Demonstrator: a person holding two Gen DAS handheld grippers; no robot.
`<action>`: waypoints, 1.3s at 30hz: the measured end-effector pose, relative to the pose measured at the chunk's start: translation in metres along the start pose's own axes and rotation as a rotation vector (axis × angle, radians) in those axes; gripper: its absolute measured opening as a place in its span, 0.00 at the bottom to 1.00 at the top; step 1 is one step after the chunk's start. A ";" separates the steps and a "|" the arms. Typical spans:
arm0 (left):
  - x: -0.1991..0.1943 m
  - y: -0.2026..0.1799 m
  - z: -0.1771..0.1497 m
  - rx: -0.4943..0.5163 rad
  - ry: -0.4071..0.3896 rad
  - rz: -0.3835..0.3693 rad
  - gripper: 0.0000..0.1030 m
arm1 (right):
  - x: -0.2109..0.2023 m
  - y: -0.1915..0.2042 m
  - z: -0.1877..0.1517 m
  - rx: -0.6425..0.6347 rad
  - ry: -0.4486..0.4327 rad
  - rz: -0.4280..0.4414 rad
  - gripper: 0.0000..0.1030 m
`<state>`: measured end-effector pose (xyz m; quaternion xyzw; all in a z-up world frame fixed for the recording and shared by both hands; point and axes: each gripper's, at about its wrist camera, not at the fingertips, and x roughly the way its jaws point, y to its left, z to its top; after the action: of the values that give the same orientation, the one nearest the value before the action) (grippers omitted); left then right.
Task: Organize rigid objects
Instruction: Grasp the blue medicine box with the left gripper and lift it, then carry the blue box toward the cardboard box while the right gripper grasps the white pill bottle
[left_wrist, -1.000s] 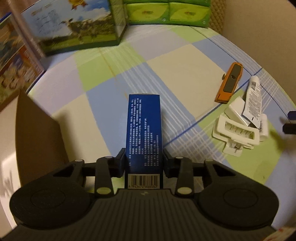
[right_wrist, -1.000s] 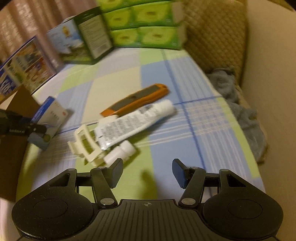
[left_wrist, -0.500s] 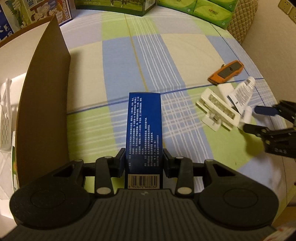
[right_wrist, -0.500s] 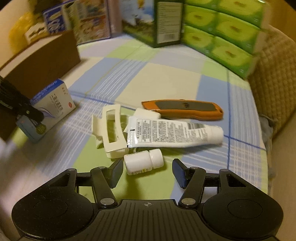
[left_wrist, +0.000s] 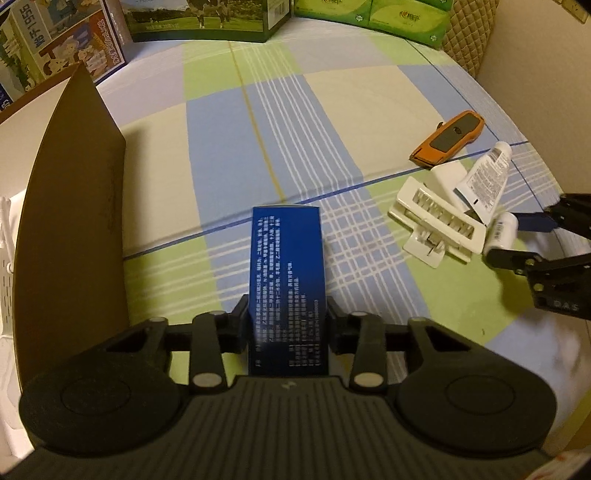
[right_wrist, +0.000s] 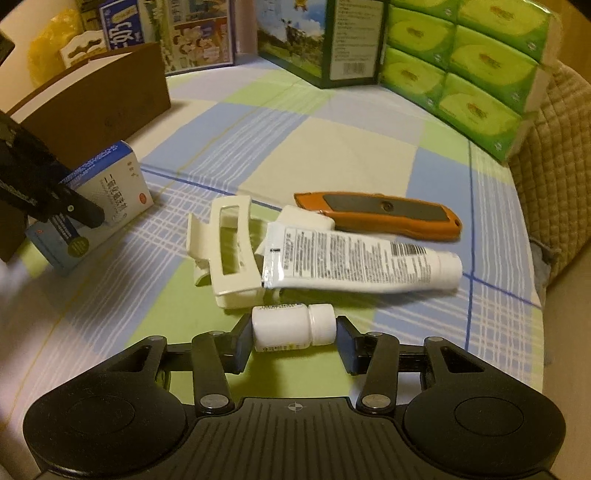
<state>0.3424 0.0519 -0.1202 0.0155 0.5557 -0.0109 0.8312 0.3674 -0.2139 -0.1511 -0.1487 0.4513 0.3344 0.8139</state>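
Note:
My left gripper (left_wrist: 288, 325) is shut on a blue medicine box (left_wrist: 286, 258), held just above the checked cloth beside the brown cardboard box (left_wrist: 74, 221). The right wrist view shows the same medicine box (right_wrist: 107, 199) at the left. A small white bottle (right_wrist: 288, 328) lies on its side between the jaws of my right gripper (right_wrist: 293, 332), which are closing on it, one pad at its base and one at its cap. Just beyond it lie a white hair clip (right_wrist: 232, 251), a white tube (right_wrist: 351, 262) and an orange utility knife (right_wrist: 380, 214). In the left wrist view the right gripper (left_wrist: 517, 240) is at the right edge.
The cardboard box (right_wrist: 99, 107) stands open at the left. Green tissue packs (right_wrist: 480, 66) and printed cartons (right_wrist: 321, 40) line the far edge of the cloth. A quilted cushion (right_wrist: 554, 147) borders the right side. Bare checked cloth (left_wrist: 295, 129) lies between the objects and the cartons.
My right gripper came down to the white bottle and narrowed its jaws around it. The left gripper, still holding the blue box, shifted toward the cardboard box.

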 end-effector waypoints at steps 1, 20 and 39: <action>-0.002 0.000 -0.001 -0.006 -0.004 -0.004 0.33 | -0.003 0.000 -0.001 0.013 -0.001 0.000 0.42; -0.103 0.011 -0.023 -0.090 -0.210 -0.023 0.33 | -0.070 0.037 0.023 0.085 -0.102 0.071 0.42; -0.203 0.144 -0.095 -0.301 -0.360 0.139 0.33 | -0.070 0.220 0.110 -0.179 -0.220 0.397 0.42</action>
<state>0.1821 0.2001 0.0331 -0.0724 0.3915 0.1265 0.9085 0.2617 -0.0220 -0.0190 -0.0912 0.3491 0.5407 0.7599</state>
